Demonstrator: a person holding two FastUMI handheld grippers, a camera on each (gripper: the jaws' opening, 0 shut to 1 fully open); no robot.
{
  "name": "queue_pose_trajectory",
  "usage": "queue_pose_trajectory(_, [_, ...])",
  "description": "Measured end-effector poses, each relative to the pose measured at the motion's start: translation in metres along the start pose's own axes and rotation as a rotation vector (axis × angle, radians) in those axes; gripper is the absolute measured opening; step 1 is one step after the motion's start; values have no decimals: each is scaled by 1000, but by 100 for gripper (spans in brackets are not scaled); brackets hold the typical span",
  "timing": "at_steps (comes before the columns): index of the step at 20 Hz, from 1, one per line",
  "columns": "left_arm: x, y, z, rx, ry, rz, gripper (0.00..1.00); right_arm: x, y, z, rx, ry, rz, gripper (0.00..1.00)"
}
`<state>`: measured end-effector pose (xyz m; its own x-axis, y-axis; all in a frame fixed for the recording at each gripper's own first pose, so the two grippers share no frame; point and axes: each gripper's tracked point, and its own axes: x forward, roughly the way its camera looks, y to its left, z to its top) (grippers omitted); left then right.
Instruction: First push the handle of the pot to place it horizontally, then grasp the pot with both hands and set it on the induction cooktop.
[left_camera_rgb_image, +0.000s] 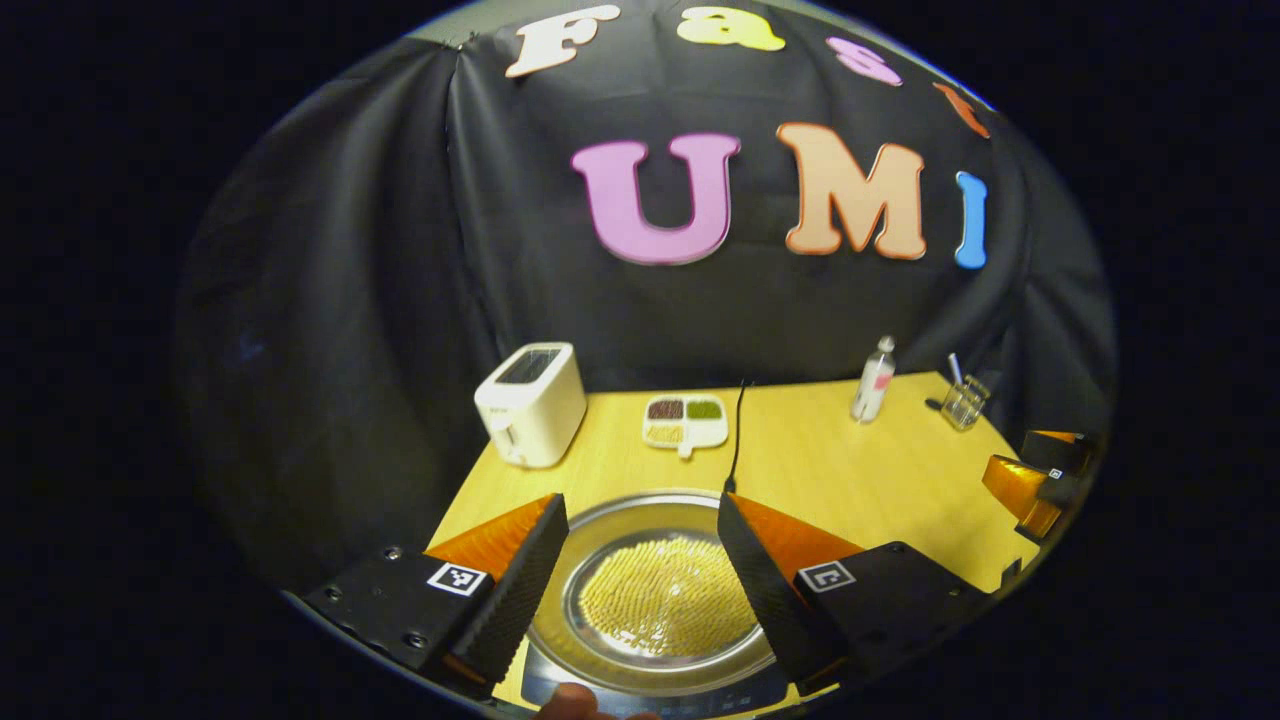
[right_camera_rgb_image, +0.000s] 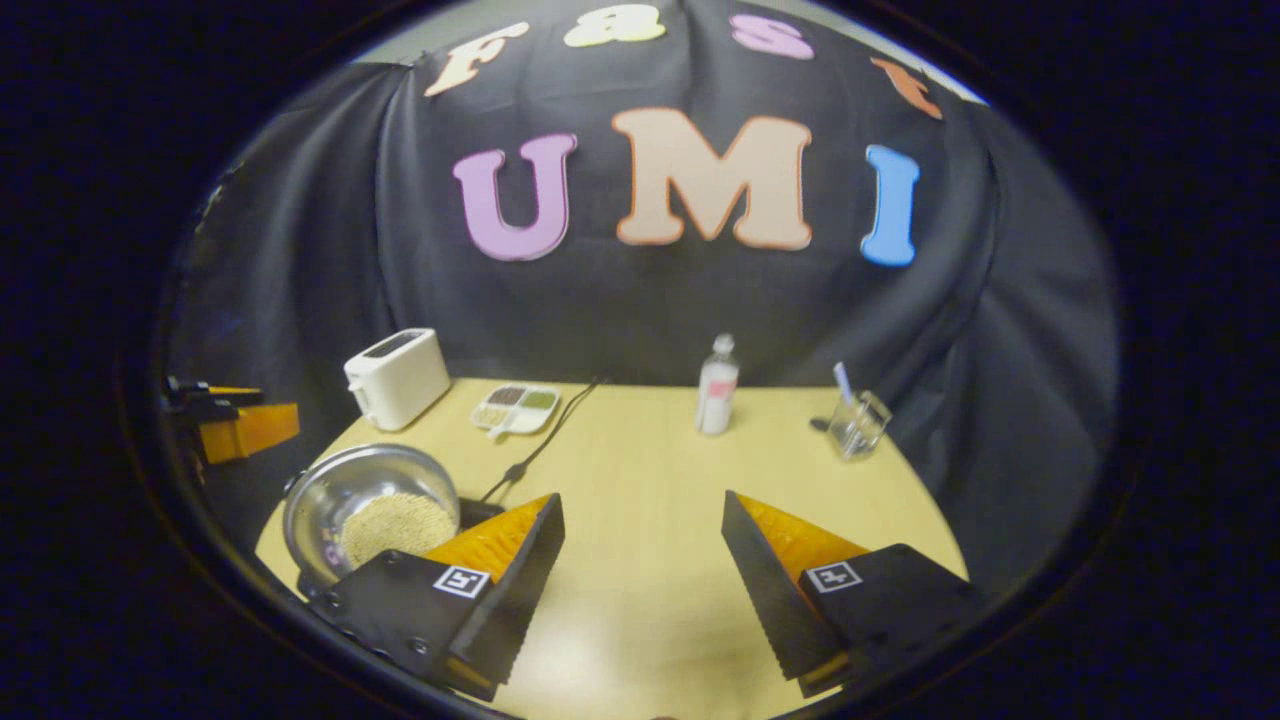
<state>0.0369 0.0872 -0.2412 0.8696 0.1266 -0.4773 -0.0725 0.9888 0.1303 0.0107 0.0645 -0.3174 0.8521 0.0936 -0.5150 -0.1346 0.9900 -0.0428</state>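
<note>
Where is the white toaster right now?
In the left gripper view, the toaster stands at the table's far left corner by the black cloth, just left of the little divided dish.

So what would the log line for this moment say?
pot: holds yellow grains, on induction cooktop | left gripper: open, above pot | right gripper: open, over bare table

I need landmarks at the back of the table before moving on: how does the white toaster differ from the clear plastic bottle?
The white toaster is a squat, opaque box; the clear plastic bottle is tall, slim and see-through. The toaster stands at the back-left corner near the divided dish of grains, while the bottle stands further right, nearer the clear glass cup. Both stand upright on the yellow wooden table, close to the cloth wall.
</note>
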Motion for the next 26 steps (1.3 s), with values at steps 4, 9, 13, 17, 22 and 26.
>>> queue_pose_trajectory(4, [-24, -29, 67, 6, -176, -30, 97, -31, -19, 87, -31, -226, -49, 95])
queue_pose_trajectory(9, [-64, -53, 124, 10, -353, -63, 96, -80, -35, 163, -44, -416, -109, 99])
queue_pose_trajectory(13, [-96, -59, 145, -7, -440, -86, 97, -110, -43, 187, -39, -475, -138, 99])
queue_pose_trajectory(17, [-111, -58, 150, 9, -480, -101, 97, -129, -47, 188, -3, -493, -160, 98])
queue_pose_trajectory(22, [-119, -50, 151, 27, -489, -130, 97, -158, -49, 180, 23, -491, -206, 99])
queue_pose_trajectory(26, [-123, -55, 148, 34, -486, -168, 97, -177, -54, 176, 48, -496, -247, 99])
